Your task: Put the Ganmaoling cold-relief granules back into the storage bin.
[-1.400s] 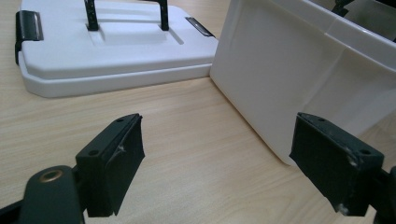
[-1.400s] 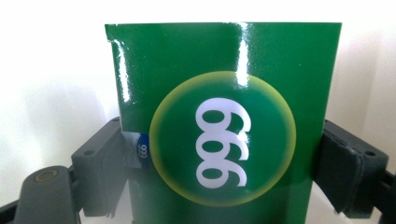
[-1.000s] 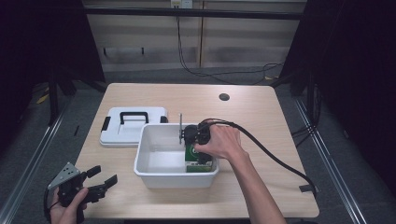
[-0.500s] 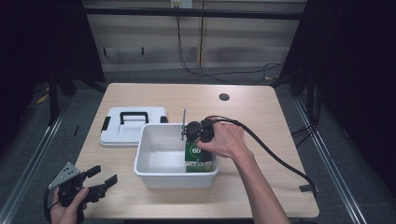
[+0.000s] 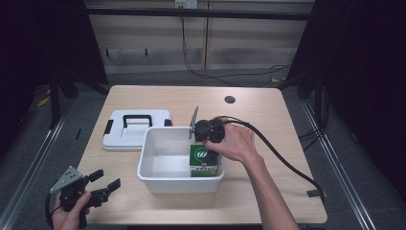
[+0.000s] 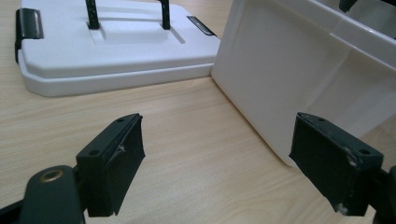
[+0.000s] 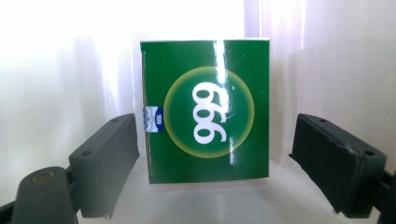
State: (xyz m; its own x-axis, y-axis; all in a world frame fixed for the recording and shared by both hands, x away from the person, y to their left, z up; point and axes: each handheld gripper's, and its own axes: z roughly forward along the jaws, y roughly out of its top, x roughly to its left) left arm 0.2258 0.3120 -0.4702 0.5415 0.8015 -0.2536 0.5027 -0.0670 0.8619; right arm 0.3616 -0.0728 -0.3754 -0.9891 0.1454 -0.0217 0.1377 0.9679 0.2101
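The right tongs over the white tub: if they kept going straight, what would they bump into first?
Most likely the green box: it sits straight ahead between the open right tongs, inside the white tub.

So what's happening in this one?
A person's right tongs are inside the white bin, jaws open on either side of a green box standing in the bin's right corner, not gripping it. The left tongs idle open near the table's front edge. The bin's lid lies beside it.
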